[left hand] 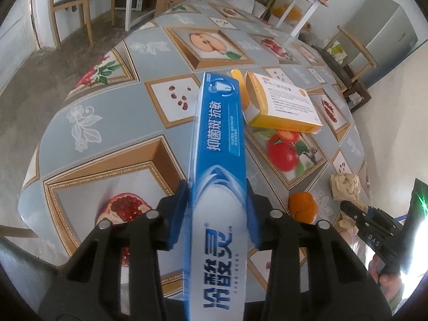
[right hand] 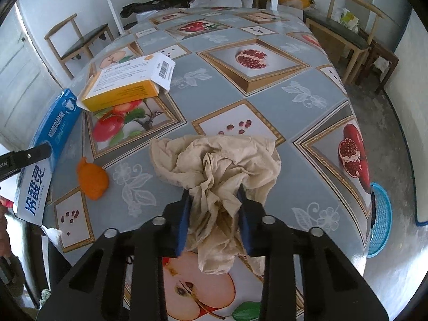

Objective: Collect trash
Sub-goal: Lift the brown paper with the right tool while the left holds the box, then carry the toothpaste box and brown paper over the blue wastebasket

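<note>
With the left tool [left hand: 218, 211] clamped on the long blue cardboard toothpaste box [left hand: 216, 176] and the right tool [right hand: 214, 214] pinching the crumpled beige tissue [right hand: 216, 165], the thin tissue could tear or slip free.

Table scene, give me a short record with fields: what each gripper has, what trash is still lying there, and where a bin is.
left gripper: shut on the long blue and white toothpaste box, lifted off the table
right gripper: shut on the crumpled beige paper tissue
still lying on table: open yellow and white cardboard medicine box; orange fruit peel
table: covered with a grey fruit-print cloth
bin: blue plastic basket on the floor beyond the table's edge, right side of the right wrist view
</note>
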### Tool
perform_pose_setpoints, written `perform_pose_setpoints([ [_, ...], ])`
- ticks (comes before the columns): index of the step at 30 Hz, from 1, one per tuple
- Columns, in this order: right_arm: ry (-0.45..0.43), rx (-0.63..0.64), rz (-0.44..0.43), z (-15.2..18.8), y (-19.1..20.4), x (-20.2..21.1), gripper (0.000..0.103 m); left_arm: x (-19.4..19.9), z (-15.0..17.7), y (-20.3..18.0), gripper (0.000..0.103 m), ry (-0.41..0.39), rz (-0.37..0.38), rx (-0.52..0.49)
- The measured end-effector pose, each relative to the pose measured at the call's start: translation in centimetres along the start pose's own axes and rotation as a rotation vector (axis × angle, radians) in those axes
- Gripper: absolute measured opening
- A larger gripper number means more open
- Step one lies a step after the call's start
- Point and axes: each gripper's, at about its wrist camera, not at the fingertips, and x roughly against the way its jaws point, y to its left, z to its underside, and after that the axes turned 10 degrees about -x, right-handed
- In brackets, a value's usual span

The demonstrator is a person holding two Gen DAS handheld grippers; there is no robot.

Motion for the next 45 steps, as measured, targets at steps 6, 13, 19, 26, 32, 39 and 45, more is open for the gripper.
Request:
perform_pose_setpoints([
  [6, 0.012, -0.043, -0.035, -0.2, -0.5, 0.0, 0.015, 1.3, 0.9, 0.6, 0.033, -0.039, -0.003, 0.024],
  [13, -0.01, -0.046, -0.065, -0.4, 0.0, 0.9, 0.013, 3.0, 2.5, 1.4, 0.032, -0.084, 0.016, 0.076],
  [19, -0.051, -0.048, -0.128, -1.0, 0.3, 2.8, 0.013, 5.6, 3.2, 1.5, 0.032, -0.164, 0.004, 0.1],
  [26, -0.103, -0.077, -0.215, -1.1, -0.8, 5.8, 0.013, 9.1, 2.8, -0.7, 0.032, -0.265, -0.04, 0.061],
  [32, -0.196, -0.156, -0.25, -0.6, -4.8, 9.9, 0.013, 11.2, 1.3, -5.8, 0.032, -0.32, 0.021, -0.063],
  [39, -0.339, -0.37, -0.148, 2.5, -15.0, 15.8, 0.013, 10.9, -1.1, -15.0, 0.032, -0.301, 0.239, -0.252],
  [45, -0.385, -0.662, -0.022, 8.8, -26.4, 18.8, 0.013, 7.6, -2.8, -26.7, 0.032, -0.165, 0.471, -0.458],
])
